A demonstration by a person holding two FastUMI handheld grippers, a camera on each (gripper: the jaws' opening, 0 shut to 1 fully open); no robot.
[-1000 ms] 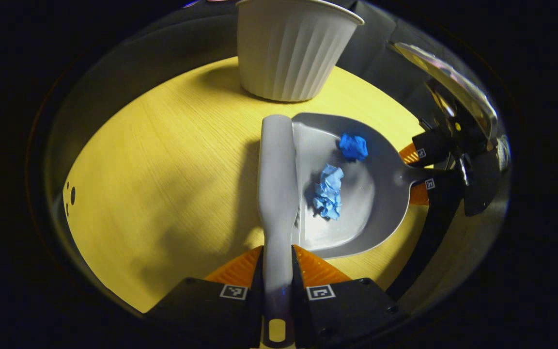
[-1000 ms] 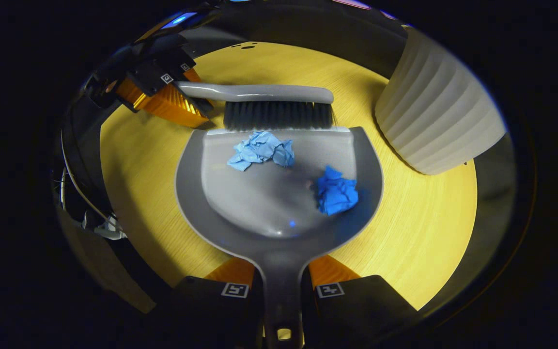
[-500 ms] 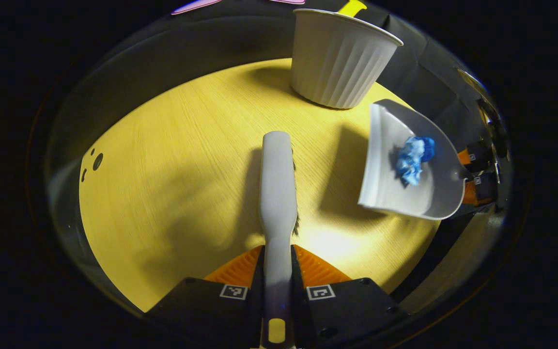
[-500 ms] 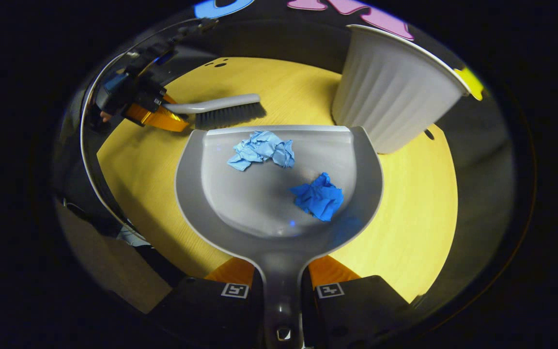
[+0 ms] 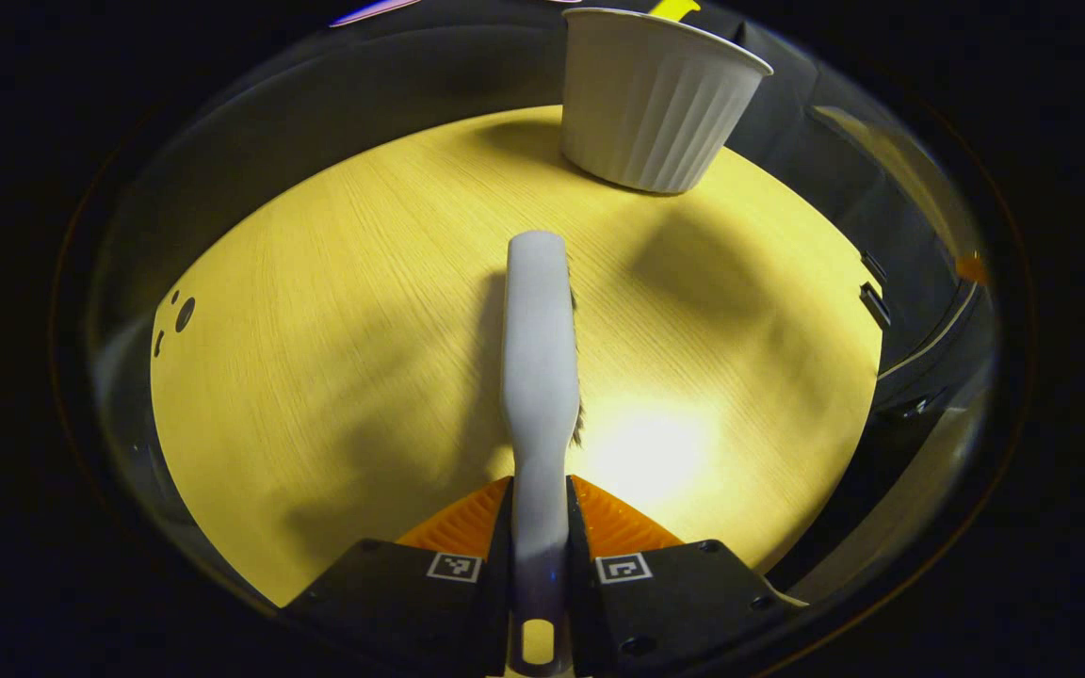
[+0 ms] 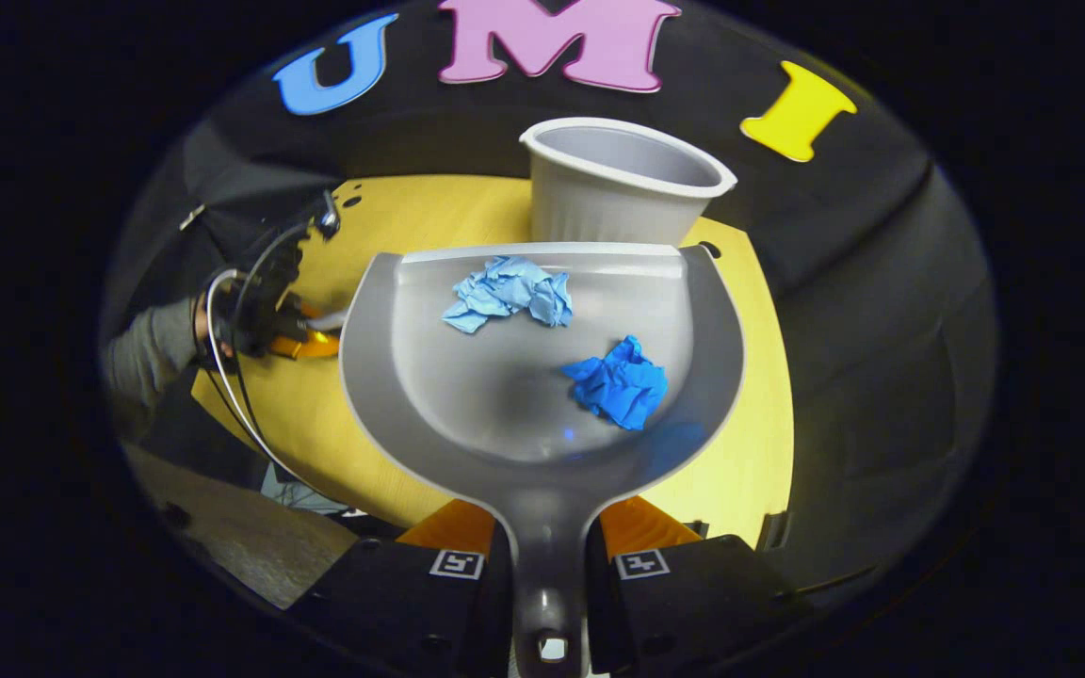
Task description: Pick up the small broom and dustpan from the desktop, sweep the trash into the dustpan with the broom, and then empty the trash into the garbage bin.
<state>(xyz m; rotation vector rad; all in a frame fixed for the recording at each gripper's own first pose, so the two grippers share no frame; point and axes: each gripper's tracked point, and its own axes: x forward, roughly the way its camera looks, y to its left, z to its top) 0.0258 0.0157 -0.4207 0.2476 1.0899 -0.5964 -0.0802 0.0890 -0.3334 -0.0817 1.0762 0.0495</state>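
dustpan (image 6: 542, 395) sits raised above the yellow desktop (image 6: 750, 443), its handle clamped between the fingers of the right gripper (image 6: 547, 556), with a light blue paper wad (image 6: 508, 290) and a darker blue wad (image 6: 620, 382) inside and its front edge near the white ribbed garbage bin (image 6: 625, 184). broom (image 5: 539, 348) lies low over the desktop, its handle pinched by the left gripper (image 5: 540, 541), well apart from the bin.

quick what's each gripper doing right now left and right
Left gripper: closed on the broom handle.
Right gripper: closed on the dustpan handle, two blue paper wads in the pan.
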